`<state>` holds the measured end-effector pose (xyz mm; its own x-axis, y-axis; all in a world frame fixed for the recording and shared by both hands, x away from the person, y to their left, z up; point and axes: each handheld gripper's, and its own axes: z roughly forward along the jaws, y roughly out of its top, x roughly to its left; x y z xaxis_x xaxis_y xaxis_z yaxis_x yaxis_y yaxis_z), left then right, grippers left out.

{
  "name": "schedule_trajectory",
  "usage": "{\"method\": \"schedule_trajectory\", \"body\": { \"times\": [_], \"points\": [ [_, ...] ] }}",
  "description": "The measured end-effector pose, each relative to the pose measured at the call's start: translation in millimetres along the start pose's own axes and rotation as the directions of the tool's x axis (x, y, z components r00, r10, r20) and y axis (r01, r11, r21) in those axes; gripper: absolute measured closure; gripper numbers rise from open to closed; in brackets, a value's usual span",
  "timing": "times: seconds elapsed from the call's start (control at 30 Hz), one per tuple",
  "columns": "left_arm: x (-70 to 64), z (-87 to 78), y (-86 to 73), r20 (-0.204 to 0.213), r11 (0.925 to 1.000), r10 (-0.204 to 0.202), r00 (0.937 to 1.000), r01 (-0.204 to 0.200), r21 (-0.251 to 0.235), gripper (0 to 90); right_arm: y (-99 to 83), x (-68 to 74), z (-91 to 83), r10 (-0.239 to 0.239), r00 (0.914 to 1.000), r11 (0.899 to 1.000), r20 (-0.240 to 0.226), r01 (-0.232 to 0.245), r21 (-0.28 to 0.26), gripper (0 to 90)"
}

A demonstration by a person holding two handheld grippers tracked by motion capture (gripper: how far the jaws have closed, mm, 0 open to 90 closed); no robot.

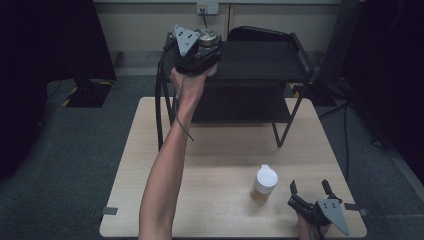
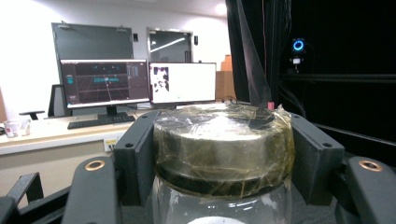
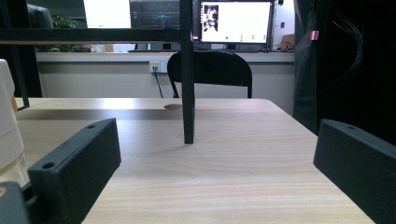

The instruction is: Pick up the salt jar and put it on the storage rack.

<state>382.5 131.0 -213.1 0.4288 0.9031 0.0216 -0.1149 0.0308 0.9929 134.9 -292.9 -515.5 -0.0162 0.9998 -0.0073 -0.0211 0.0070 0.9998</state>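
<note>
Each black hand-held gripper (image 1: 311,193) carries a grey three-cornered plate; forearms are bare, unsleeved.

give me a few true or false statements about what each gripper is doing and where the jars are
1. The left gripper is clamped on a clear glass jar with a gold metal lid. True.
2. That jar stands on the light wooden table. False: it is held up in the air near the top of the black two-tier metal shelf.
3. The right gripper is open with nothing between its jaws. True.
4. The white-capped bottle of yellow liquid lies on its side. False: it stands upright on the table.
5. The bottle sits on the shelf. False: it is on the table, left of the right gripper.
</note>
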Motion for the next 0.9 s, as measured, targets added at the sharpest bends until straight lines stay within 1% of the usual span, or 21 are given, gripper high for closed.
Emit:
{"method": "schedule_trajectory", "body": {
  "times": [0.03, 0.07, 0.13, 0.17, 0.27, 0.33, 0.37, 0.4, 0.43, 0.47, 0.5, 0.57, 0.6, 0.73, 0.83, 0.9],
  "points": [
    [-0.8, 1.1, 2.1, -0.008, 1.0, -0.006, 1.0, 0.006, 0.003, 25.1, 0.0, -0.4, 0.0, 0.0, 1.0, 1.0, -0.002, 0.0, 0.0, 0.0],
    [0.2, 1.2, 3.0, -0.006, 0.9995, -0.032, 0.9995, 0.032, -0.003, 16.7, 0.0, -0.8, -0.1, 0.0, 1.0, 1.0, -0.005, 0.0, 0.0, 0.0],
    [0.8, 0.9, 5.4, 0.002, 0.9982, -0.059, 0.9982, 0.059, -0.009, 4.0, 0.0, -1.1, -0.2, 0.001, 1.0, 1.0, -0.006, -0.001, 0.0, 0.0],
    [0.8, 0.9, 5.4, 0.002, 0.9982, -0.059, 0.9982, 0.059, -0.009, 1.1, 0.0, -0.9, -0.1, 0.0, 1.0, 1.0, -0.006, 0.0, 0.0, 0.0],
    [2.9, -0.6, 7.3, 0.017, 0.997, -0.077, 0.9969, 0.077, -0.001, 0.0, 0.0, -0.9, -0.2, 0.001, 1.0, 1.0, -0.006, -0.001, 0.0, 0.0],
    [2.0, -2.1, 8.1, 0.013, 0.9972, -0.074, 0.9972, 0.074, 0.007, 0.1, 0.0, -0.9, -0.2, 0.001, 1.0, 1.0, -0.006, -0.001, 0.0, 0.0],
    [1.6, -4.0, 7.1, 0.011, 0.9975, -0.07, 0.9975, 0.07, 0.001, 0.0, 0.0, -1.1, -0.3, 0.001, 1.0, 1.0, -0.007, -0.001, 0.0, 0.0],
    [0.7, -6.2, 7.4, 0.004, 0.9969, -0.079, 0.9969, 0.079, 0.0, 0.0, 0.0, -1.1, -0.3, 0.001, 1.0, 1.0, -0.007, -0.001, 0.0, 0.0],
    [4.1, -11.0, 7.6, 0.019, 0.9946, -0.103, 0.9945, 0.103, -0.006, 0.0, 0.0, -1.2, -0.5, 0.001, 1.0, 1.0, -0.008, -0.001, 0.0, 0.0],
    [4.1, -11.0, 7.6, 0.019, 0.9946, -0.103, 0.9945, 0.103, -0.006, 0.0, 0.0, -1.2, -0.5, 0.001, 1.0, 1.0, -0.008, -0.001, 0.0, 0.0],
    [2.3, -13.5, 9.2, 0.005, 0.996, -0.089, 0.996, 0.089, -0.004, 0.0, 0.0, -1.2, -0.5, 0.001, 1.0, 1.0, -0.008, -0.001, 0.0, 0.0],
    [0.7, -18.4, 9.0, -0.008, 0.9981, -0.059, 0.9982, 0.059, -0.017, 0.0, 0.1, -1.2, -0.4, 0.002, 1.0, 1.0, -0.008, -0.002, 0.0, 0.0],
    [-0.1, -21.6, 10.1, -0.019, 0.9985, -0.052, 0.9985, 0.052, -0.017, 0.0, 0.1, -1.2, -0.4, 0.001, 1.0, 1.0, -0.008, -0.001, 0.0, 0.0],
    [4.7, -30.2, 14.8, -0.011, 0.9982, -0.06, 0.9981, 0.06, 0.005, 0.0, 0.1, -0.8, -0.5, -0.001, 1.0, 1.0, -0.005, 0.001, 0.0, 0.0],
    [8.5, -39.0, 13.4, 0.002, 0.9974, -0.072, 0.9974, 0.072, 0.003, 0.0, 0.1, -0.8, -0.4, 0.0, 1.0, 1.0, -0.005, 0.0, 0.0, 0.0],
    [8.0, -44.8, 11.2, 0.0, 0.9977, -0.067, 0.9977, 0.067, -0.003, 0.0, 0.0, -0.8, -0.4, 0.0, 1.0, 1.0, -0.005, 0.0, 0.0, 0.0]
  ]
}}
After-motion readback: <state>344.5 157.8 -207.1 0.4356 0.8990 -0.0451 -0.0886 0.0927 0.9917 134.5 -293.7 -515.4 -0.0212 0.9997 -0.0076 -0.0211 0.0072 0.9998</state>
